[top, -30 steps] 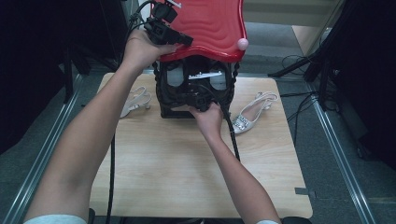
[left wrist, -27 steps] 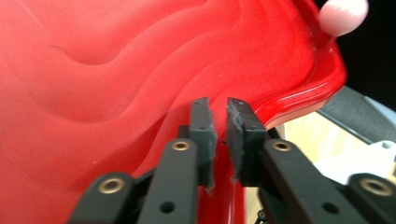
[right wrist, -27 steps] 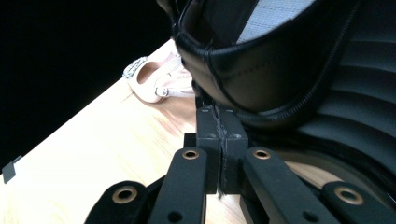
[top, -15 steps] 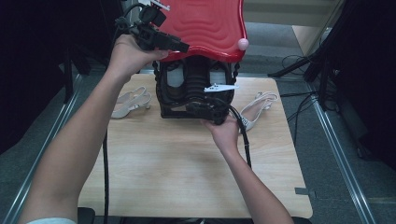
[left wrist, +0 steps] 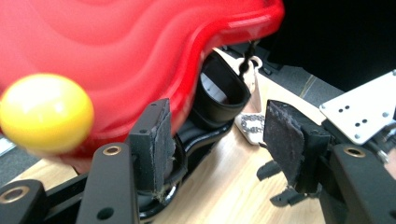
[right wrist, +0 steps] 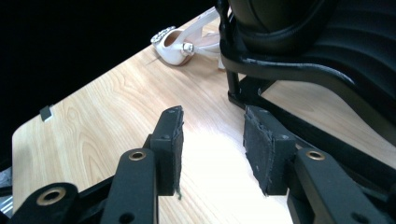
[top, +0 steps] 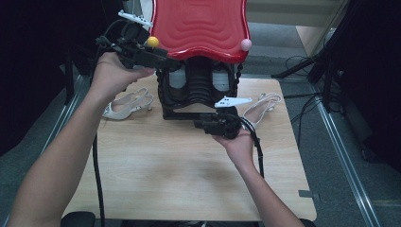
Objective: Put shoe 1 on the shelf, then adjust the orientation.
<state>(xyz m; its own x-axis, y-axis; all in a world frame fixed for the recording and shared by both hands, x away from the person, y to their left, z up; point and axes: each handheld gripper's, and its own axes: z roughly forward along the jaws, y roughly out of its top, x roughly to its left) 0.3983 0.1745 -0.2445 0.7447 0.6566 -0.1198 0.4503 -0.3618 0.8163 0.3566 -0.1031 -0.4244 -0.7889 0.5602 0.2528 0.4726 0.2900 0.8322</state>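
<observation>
The red-topped black stand (top: 198, 71) sits upright at upper centre of the bench (top: 156, 175); both claws have just been opening, nothing between them; left claw (top: 163, 56) beside the red rim, right claw (top: 201, 124) at the base; placement looks done, withdrawal remains.

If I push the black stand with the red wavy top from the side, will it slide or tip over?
It would probably tip rather than slide: the red top sits high and spreads wider than the black stand under it. The thin bottom bars on smooth wood might still slip a little. It looks rigid, not floppy.
</observation>
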